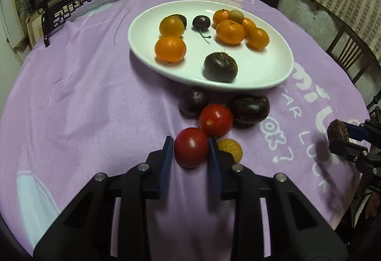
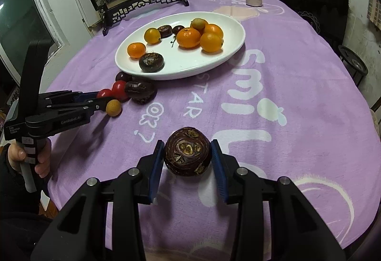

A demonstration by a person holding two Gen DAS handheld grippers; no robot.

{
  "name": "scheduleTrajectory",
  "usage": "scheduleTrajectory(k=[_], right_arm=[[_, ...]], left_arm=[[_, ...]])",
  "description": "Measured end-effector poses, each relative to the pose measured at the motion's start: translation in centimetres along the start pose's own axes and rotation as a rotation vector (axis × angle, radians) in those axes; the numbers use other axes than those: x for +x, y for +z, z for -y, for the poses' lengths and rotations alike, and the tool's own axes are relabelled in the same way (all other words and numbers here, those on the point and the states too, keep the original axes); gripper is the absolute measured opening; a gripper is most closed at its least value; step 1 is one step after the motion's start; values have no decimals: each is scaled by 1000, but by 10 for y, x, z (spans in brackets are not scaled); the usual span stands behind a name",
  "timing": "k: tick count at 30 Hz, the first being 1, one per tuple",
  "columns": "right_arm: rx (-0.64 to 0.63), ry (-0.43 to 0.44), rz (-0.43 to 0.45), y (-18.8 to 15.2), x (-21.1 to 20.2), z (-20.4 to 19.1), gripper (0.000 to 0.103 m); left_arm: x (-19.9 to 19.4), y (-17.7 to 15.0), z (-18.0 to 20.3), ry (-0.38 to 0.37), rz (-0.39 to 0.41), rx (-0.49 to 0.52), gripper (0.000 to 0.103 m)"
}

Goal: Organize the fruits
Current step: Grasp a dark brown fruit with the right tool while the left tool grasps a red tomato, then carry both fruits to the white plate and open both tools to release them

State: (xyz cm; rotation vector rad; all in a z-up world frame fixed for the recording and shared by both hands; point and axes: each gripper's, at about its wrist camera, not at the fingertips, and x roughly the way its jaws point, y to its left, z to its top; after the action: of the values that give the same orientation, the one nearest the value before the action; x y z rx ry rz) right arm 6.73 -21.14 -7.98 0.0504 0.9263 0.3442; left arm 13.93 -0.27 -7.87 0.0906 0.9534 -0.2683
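A: Fruit is gripped by both grippers. A red tomato [image 1: 191, 151] is pinched between the blue pads of the left gripper [image 1: 190, 150], low on the purple cloth [image 1: 83, 106]. A dark brown fruit [image 2: 187, 151] is clamped between the pads of the right gripper [image 2: 187, 152].

B: Why are they held so?

A: Both are probably meant for the white plate [image 1: 273, 75], seen beyond the jaws, where oranges [image 1: 230, 31] are already gathered.

B: What is left loose?

A: Just past the left jaws, a second tomato [image 1: 216, 120] and two dark fruits [image 1: 249, 110] are seen; a small yellow fruit [image 1: 230, 148] touches the outside of one finger.

B: What is shown by only one view?

A: The person's hand [image 2: 39, 161] on the left handle is shown only by the right camera.
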Motion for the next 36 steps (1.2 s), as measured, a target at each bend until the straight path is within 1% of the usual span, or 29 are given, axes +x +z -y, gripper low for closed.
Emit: scheduleTrajectory(k=[3,5,11,16,19,23,26,29,32,35,36], right_arm=[[-2,3,4,1,-1,-3,40],[-8,3,9,3,-3,-6,40],[-22,9,31,11,-8,-16,40],[-32,23,38,17,-7,-23,40],[-42,27,38,21,-6,-27,40],[-67,22,45,34,-2,-32,40],[-77,15,53,46,2,-31,40],[-70,16,52,69,12,-24,40],[-76,4,53,97,26,-18,40],[-94,-6,39,130,51,-14,40],[-97,-8,30,136,59,-13,40]], left_arm=[[-2,-2,0,5,11,-9,28],[-11,-4,1,6,32,-20,27],[-51,-12,4,-65,103,-54,27],[-66,-11,7,-103,120,-60,27],[-68,-4,11,-100,126,-50,27],[-63,20,11,-87,111,-71,27],[-53,47,7,-66,102,-100,27],[-42,74,5,-67,98,-113,27],[-27,100,6,-45,90,-113,28],[-3,128,5,-18,69,-125,28],[2,132,5,-17,62,-128,28]])
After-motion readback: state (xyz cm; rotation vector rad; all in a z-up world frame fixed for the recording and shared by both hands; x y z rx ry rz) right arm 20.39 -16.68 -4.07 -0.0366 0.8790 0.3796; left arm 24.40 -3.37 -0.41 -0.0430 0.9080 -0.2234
